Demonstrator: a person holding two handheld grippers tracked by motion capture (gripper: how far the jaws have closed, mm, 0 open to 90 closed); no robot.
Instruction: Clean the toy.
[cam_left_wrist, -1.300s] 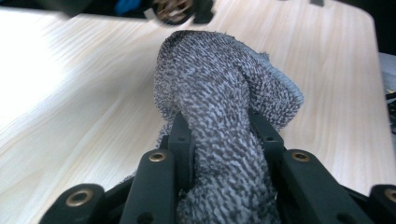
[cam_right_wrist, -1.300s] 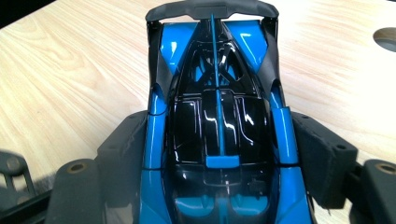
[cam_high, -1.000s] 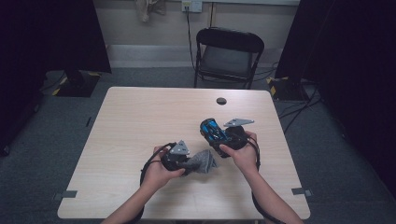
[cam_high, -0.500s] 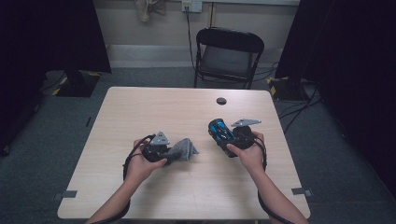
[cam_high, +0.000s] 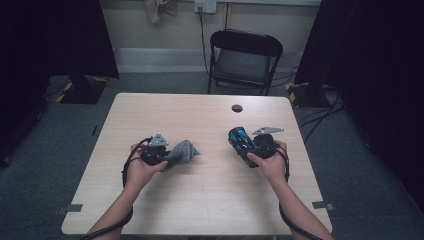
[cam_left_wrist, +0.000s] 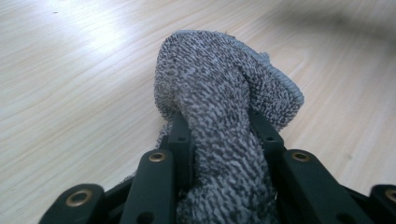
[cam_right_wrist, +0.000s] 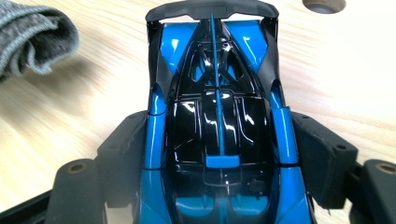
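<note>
My left gripper is clamped down tight on a bunched grey cloth; in the left gripper view the knit fabric bulges up between the two jaws and spills past their tips onto the table. My right gripper stands wide, its pads pressed against both flanks of a blue and black toy car, which I hold just above the tabletop with its rear wing pointing away from me.

What has changed: a second ago my hands were close together at the middle of the table, cloth near the car. Now I have drawn the left hand with the cloth off toward the left, and the right hand has edged a little rightward, so cloth and car sit well apart. The grips themselves are unchanged.

I read that as a pause between wiping passes, or the wiping being over; either way the car is free of the cloth. A small dark hole in the table lies beyond the car.
</note>
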